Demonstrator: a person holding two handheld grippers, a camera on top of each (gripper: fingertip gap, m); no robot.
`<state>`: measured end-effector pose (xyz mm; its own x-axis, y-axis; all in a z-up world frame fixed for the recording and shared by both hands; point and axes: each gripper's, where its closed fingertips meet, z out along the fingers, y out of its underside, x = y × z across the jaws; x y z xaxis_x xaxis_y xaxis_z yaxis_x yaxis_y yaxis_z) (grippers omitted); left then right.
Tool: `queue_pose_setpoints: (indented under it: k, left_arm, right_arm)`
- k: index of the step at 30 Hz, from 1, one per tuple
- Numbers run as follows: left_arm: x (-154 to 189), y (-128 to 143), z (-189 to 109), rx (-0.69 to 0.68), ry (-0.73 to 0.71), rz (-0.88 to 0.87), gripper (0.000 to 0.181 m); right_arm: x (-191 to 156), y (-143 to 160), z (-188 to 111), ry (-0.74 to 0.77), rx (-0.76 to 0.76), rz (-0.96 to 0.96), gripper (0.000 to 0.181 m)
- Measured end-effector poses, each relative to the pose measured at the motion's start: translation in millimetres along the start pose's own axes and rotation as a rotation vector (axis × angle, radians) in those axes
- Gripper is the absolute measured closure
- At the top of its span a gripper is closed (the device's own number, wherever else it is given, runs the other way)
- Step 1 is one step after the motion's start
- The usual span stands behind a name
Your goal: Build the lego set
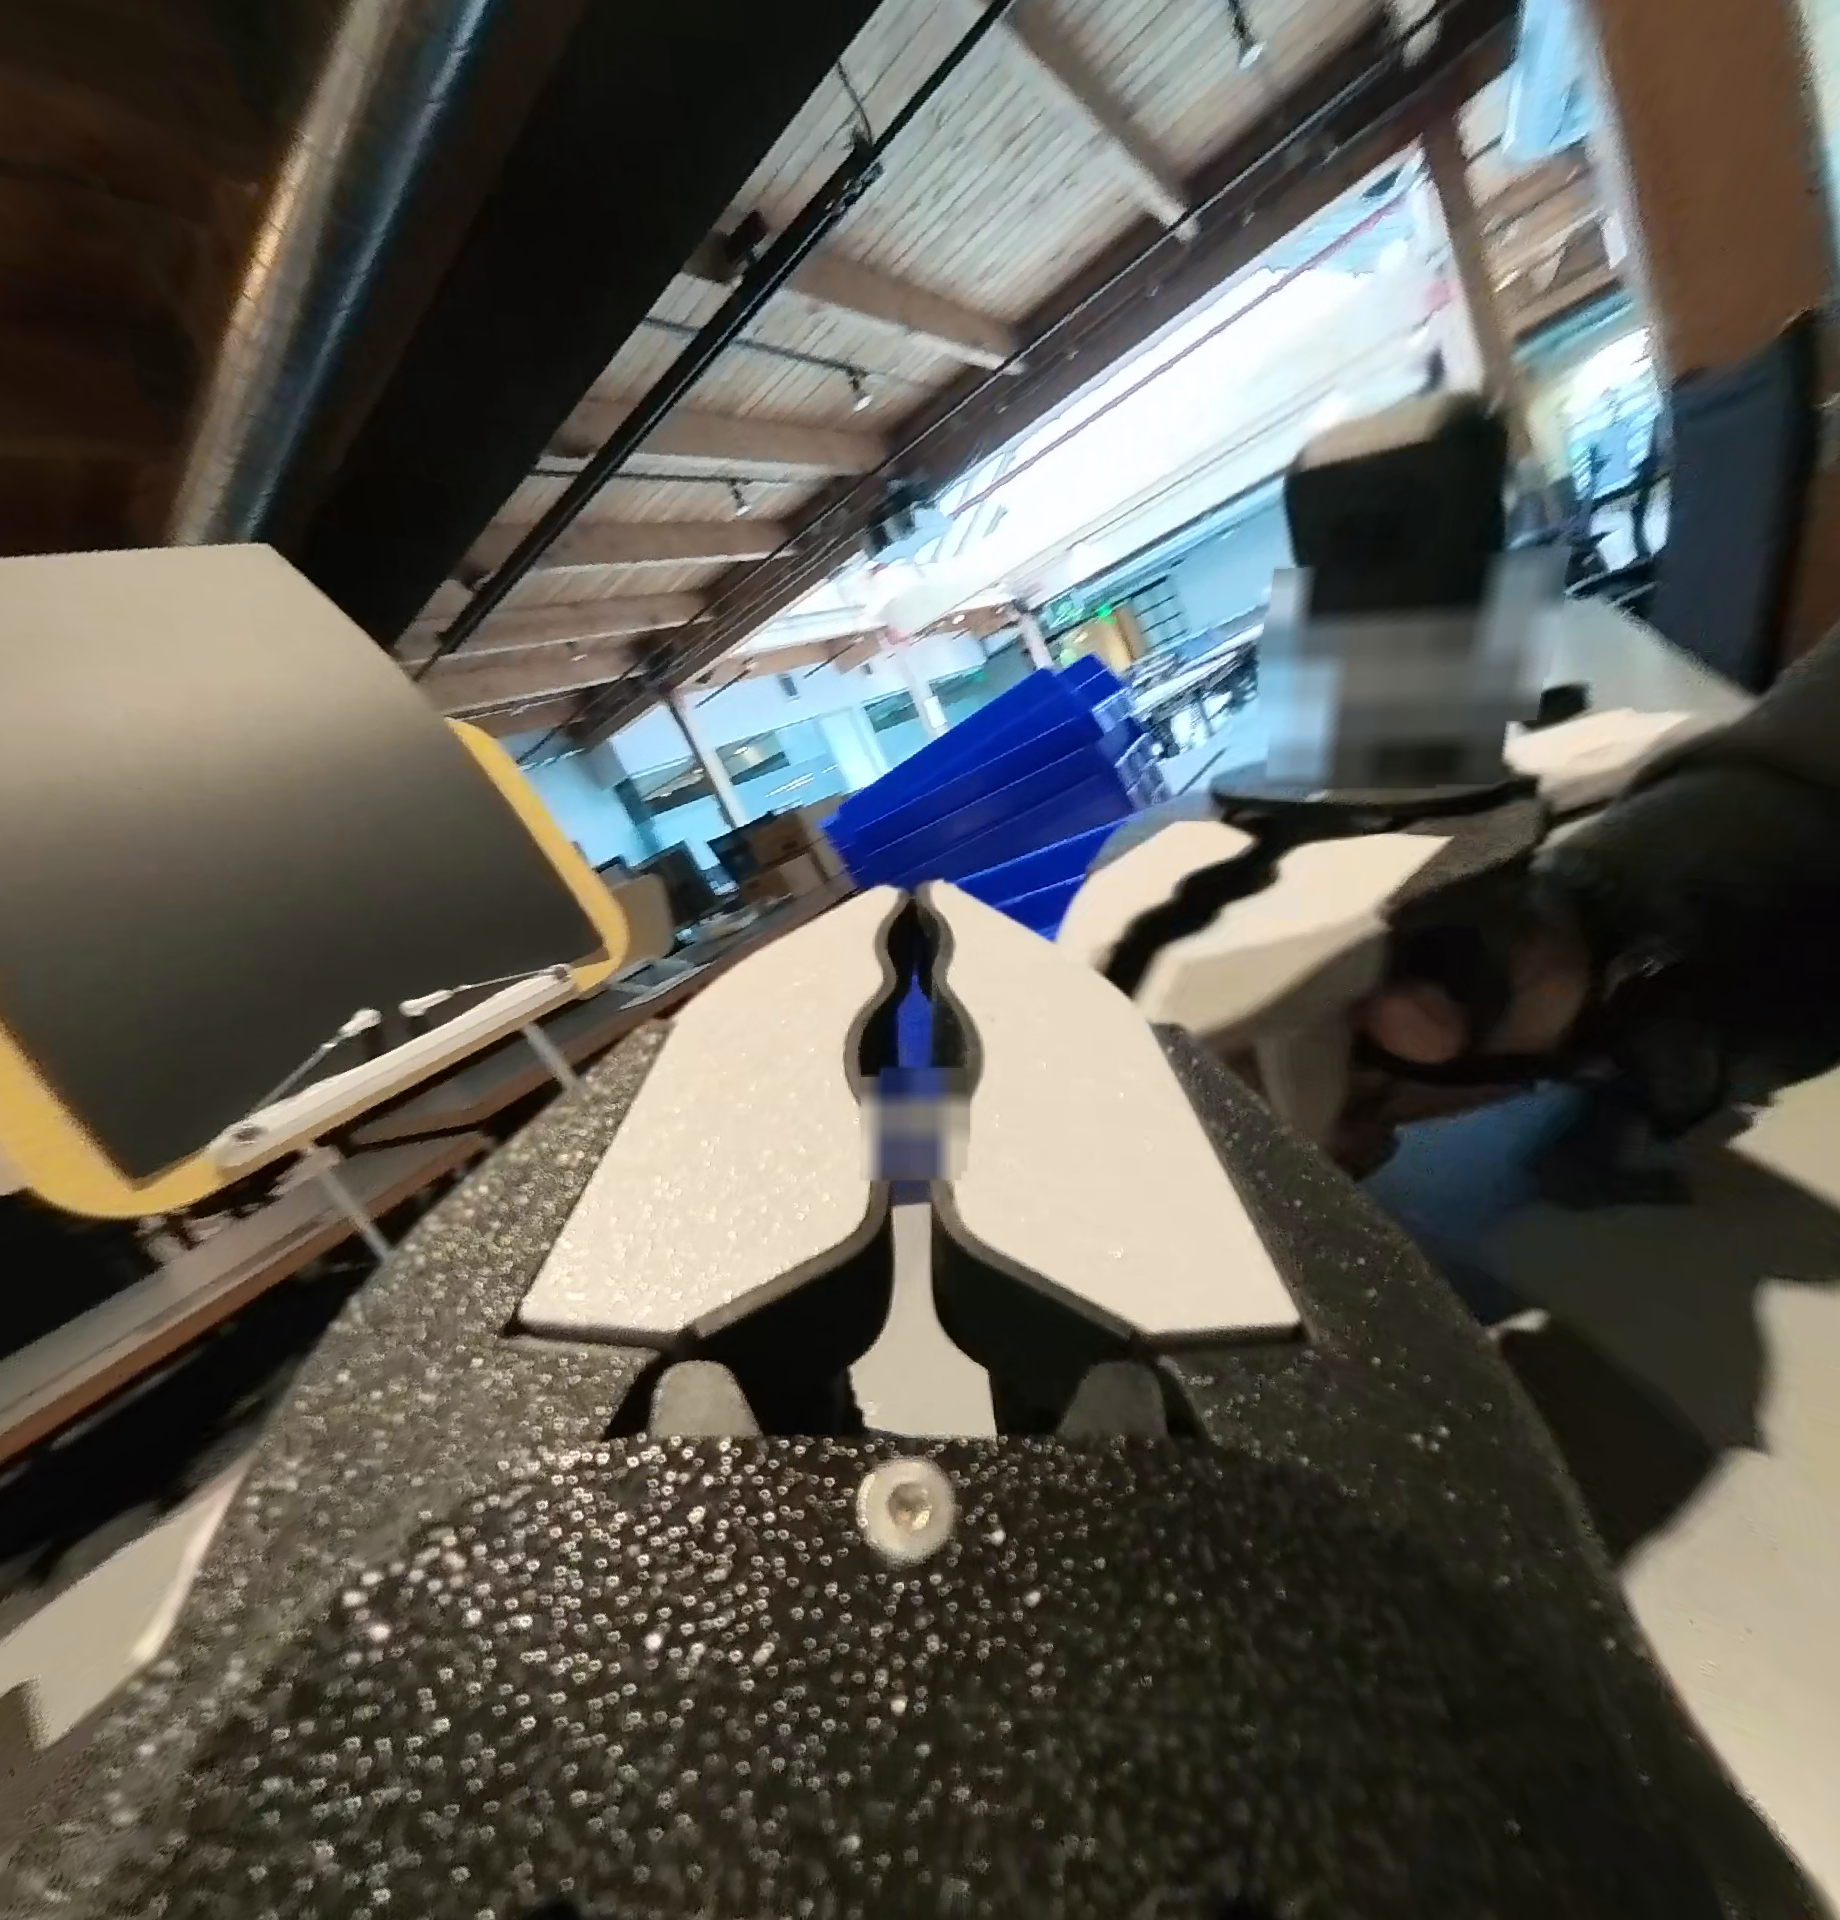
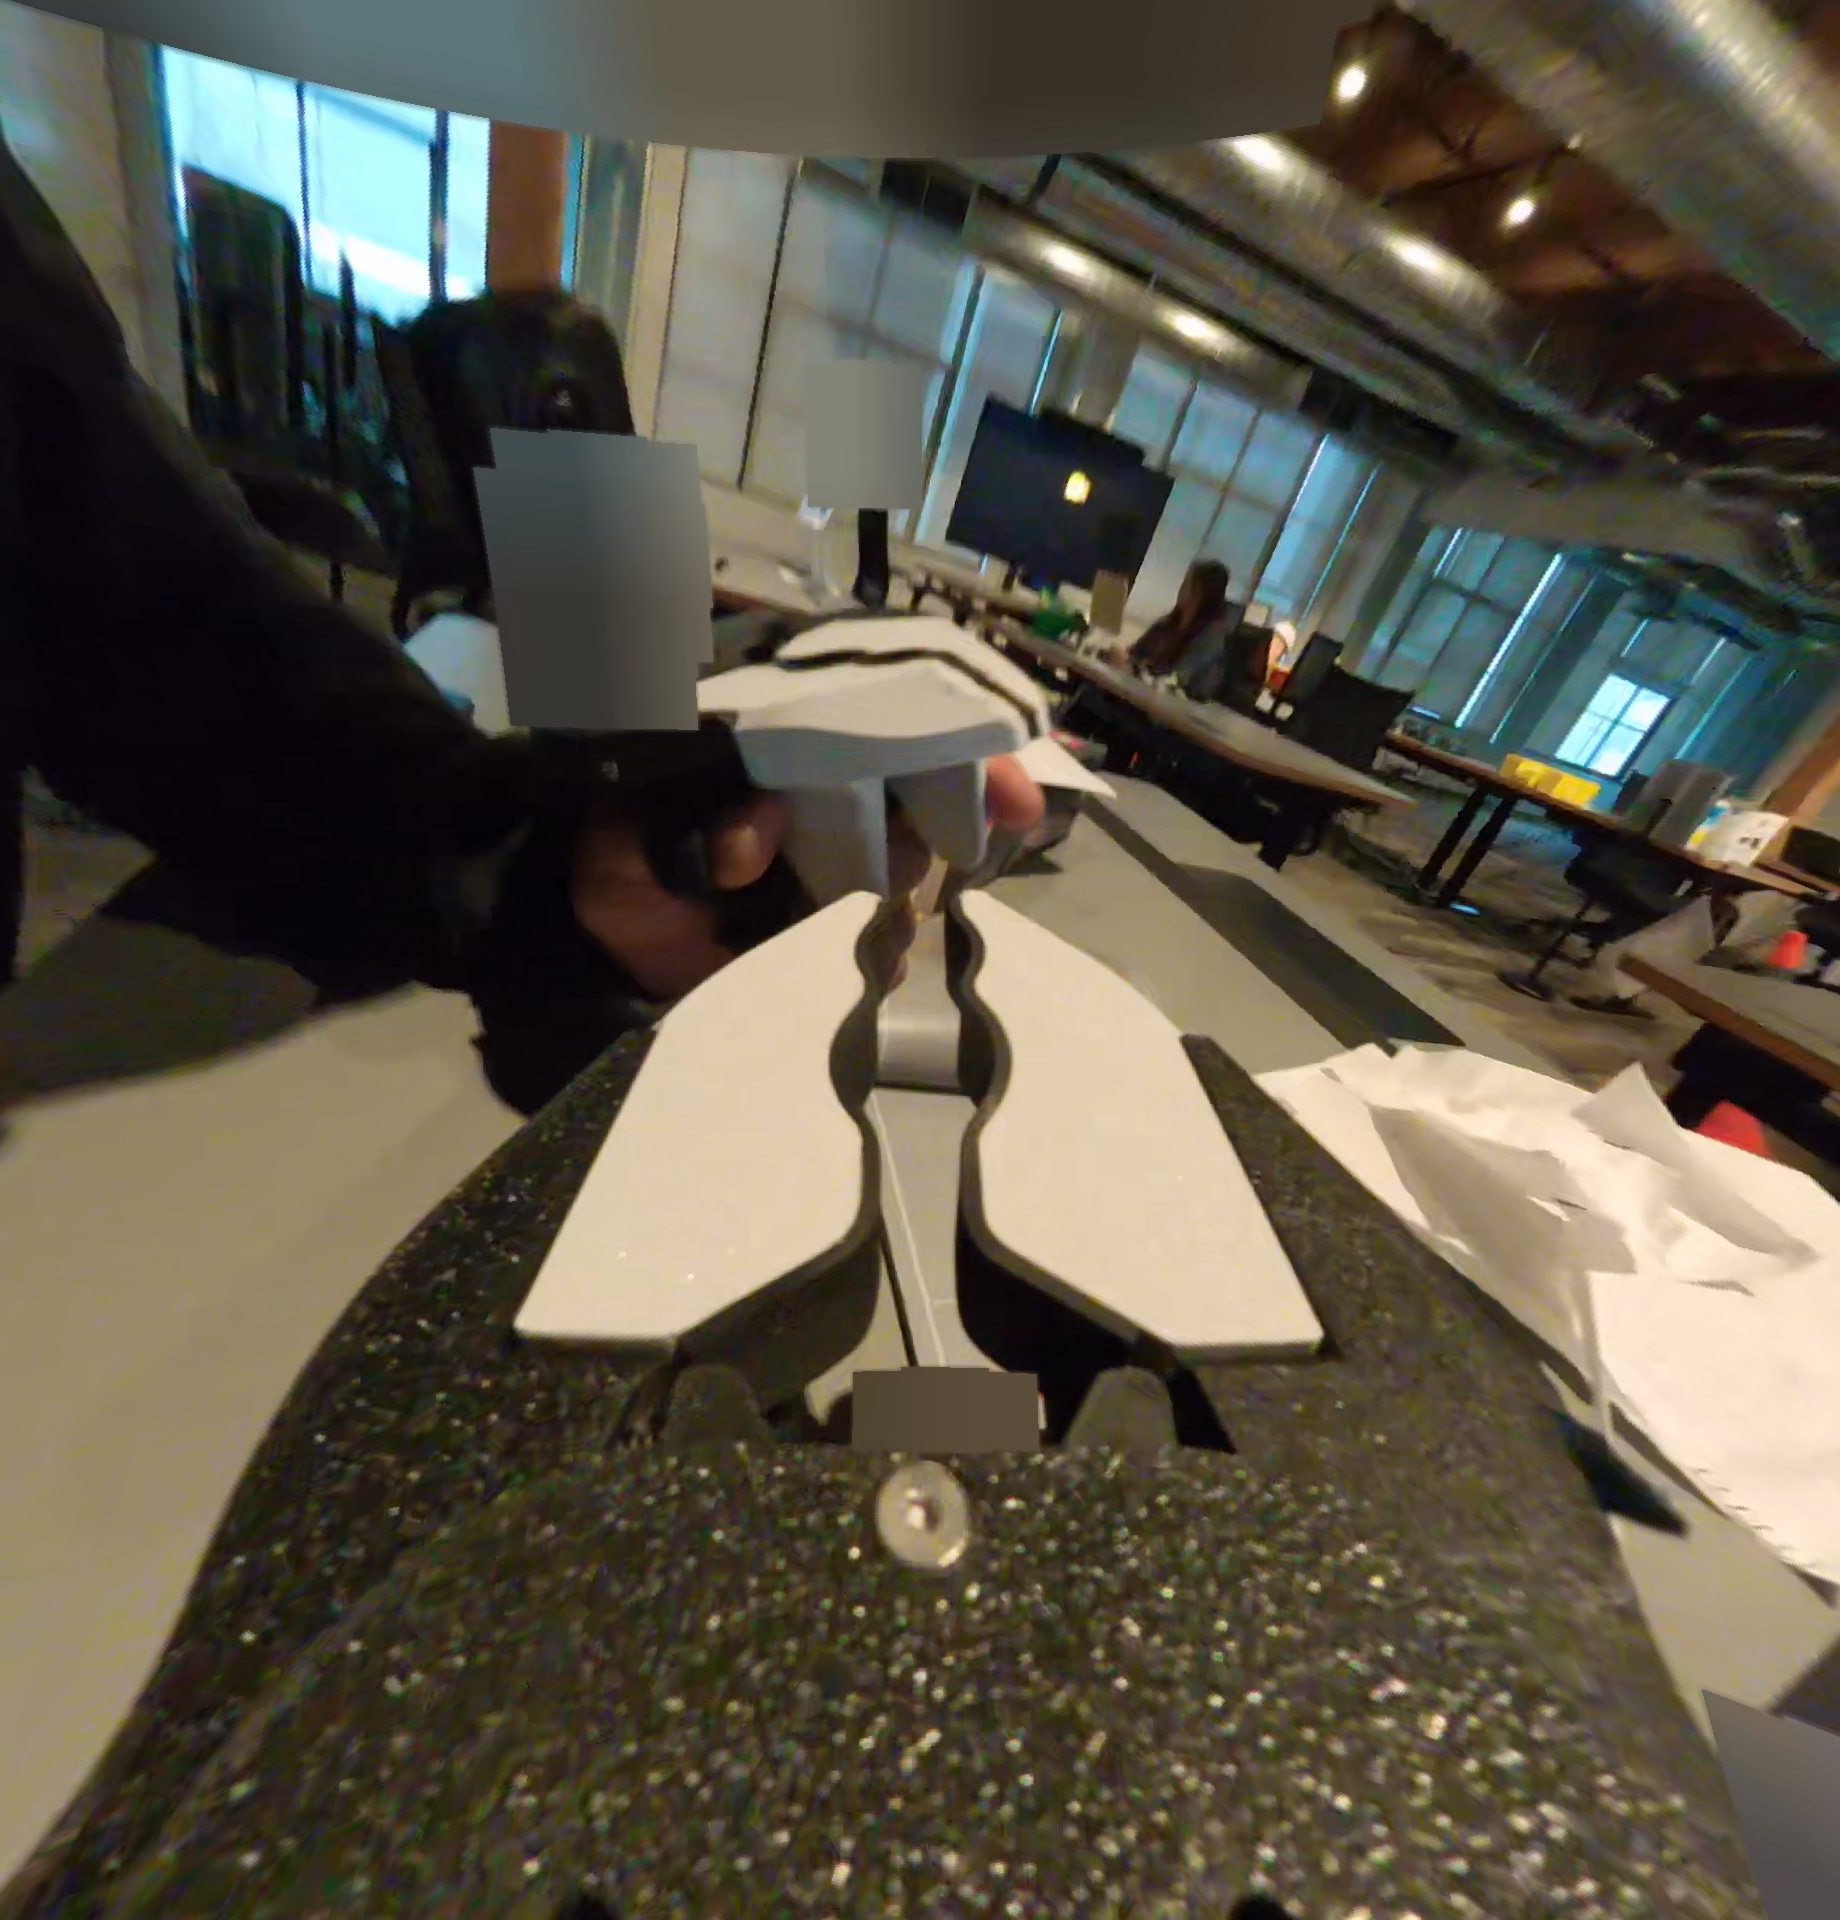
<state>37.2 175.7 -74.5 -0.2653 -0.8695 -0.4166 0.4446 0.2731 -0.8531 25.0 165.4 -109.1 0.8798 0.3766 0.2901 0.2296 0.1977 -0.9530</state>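
Note:
My left gripper (image 1: 914, 896) is shut, with its tips together. A thin blue piece (image 1: 914, 1023) sits in the gap between its fingers. It is lifted above the grey table (image 1: 1726, 1403) and points up toward the room. My right gripper (image 2: 918, 909) is nearly closed on a narrow grey piece (image 2: 921, 1044) lying between its fingers. The two grippers are close together and face each other. The right gripper (image 1: 1118, 956) shows in the left wrist view, held by a hand in a dark sleeve (image 1: 1622, 935). The left gripper (image 2: 1020, 701) shows in the right wrist view. No built model is in view.
Crumpled white paper (image 2: 1570, 1299) lies on the table (image 2: 168, 1195) to the right. A dark panel with a yellow edge (image 1: 220, 831) stands at the left. Stacked blue bins (image 1: 999, 790), long desks, a dark screen (image 2: 1056, 499) and a seated person (image 2: 1191, 623) are far behind. Left and right tips are no more than a few centimetres apart.

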Motion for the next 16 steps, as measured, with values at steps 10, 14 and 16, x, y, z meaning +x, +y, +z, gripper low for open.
queue_pose_setpoints:
  k: [10, 14, 16]
  left_arm:
    - [8.3, 4.3, -1.8, 0.004, 0.059, -0.014, 0.181]
    - [4.9, 12.4, -2.2, -0.009, 0.056, -0.068, 0.181]
    - [0.6, 14.0, -2.9, -0.008, 0.045, -0.095, 0.181]
  right_arm:
    - [-6.8, -2.8, -16.5, -0.001, 0.044, -0.048, 0.181]
    - [-0.4, 4.5, -16.5, -0.014, 0.032, 0.045, 0.181]
    - [6.2, 5.3, -18.5, -0.012, 0.043, 0.113, 0.181]
